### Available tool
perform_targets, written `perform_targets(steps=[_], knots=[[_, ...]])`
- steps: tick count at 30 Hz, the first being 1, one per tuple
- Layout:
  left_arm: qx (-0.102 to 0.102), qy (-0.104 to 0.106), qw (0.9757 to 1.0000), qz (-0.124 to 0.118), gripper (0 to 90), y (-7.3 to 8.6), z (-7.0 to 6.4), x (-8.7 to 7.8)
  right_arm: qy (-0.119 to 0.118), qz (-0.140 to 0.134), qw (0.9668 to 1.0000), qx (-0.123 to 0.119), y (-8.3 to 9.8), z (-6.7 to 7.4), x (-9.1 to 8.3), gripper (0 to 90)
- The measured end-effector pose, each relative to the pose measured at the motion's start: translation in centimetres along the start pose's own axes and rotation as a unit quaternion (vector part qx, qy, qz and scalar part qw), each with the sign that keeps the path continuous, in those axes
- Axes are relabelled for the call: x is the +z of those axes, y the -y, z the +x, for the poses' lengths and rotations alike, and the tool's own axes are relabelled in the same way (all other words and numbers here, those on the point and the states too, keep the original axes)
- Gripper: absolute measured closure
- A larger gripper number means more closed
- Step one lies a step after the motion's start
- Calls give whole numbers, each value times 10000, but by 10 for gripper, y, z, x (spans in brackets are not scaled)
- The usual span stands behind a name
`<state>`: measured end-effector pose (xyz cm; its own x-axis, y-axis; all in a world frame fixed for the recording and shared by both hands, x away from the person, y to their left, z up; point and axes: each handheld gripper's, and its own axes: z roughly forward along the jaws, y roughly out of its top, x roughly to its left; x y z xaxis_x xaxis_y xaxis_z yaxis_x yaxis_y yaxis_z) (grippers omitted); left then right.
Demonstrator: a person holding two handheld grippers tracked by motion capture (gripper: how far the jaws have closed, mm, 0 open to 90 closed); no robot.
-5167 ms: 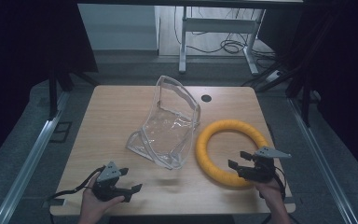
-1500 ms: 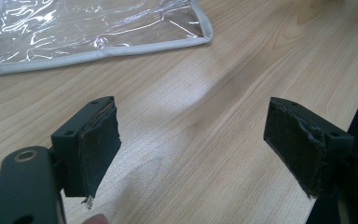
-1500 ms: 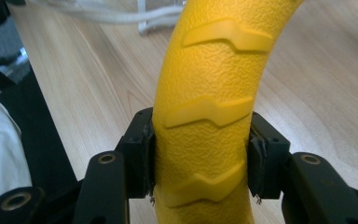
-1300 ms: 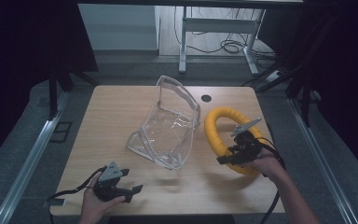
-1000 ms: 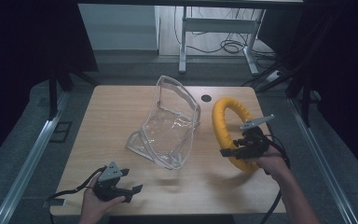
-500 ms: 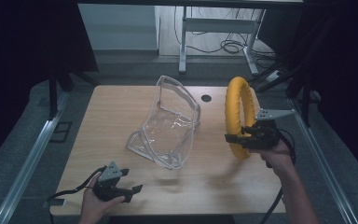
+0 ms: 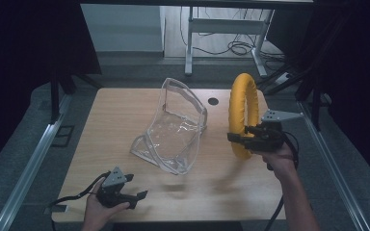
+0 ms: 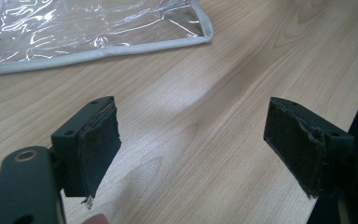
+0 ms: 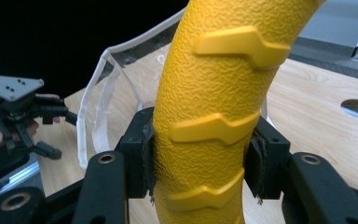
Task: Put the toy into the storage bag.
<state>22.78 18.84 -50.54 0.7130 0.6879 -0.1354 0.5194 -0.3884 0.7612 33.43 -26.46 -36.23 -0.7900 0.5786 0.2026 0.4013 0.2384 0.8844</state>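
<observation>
I am gripping the yellow textured foam ring (image 7: 243,113) with my right gripper (image 7: 243,139), whose pads are pressing on either side of the ring's lower arc, as the right gripper view shows (image 9: 205,163). The ring is standing on edge over the right part of the light wooden table (image 7: 125,110), rising above the gripper, its top reaching toward the far edge. Its plane is running near to far, so the opening is facing left toward the clear plastic zip pouch with grey trim (image 7: 173,132) in the middle of the table. I am resting my left gripper (image 7: 132,192) at the near left edge, its jaws standing wide apart on nothing, just above bare wood.
</observation>
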Motion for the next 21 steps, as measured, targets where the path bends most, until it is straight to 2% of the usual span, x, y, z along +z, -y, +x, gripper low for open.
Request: perform_targets(steps=[11,16,21], knots=[[13,-10,10000,10,180,0,0,0,-33,-356,9993,145,-1,3,8,510],[14,-4,10000,15,180,0,0,1,-22,-447,9988,180,-1,4,8,510],[13,-3,10000,13,180,0,0,0,38,-692,9973,237,-5,5,5,510]])
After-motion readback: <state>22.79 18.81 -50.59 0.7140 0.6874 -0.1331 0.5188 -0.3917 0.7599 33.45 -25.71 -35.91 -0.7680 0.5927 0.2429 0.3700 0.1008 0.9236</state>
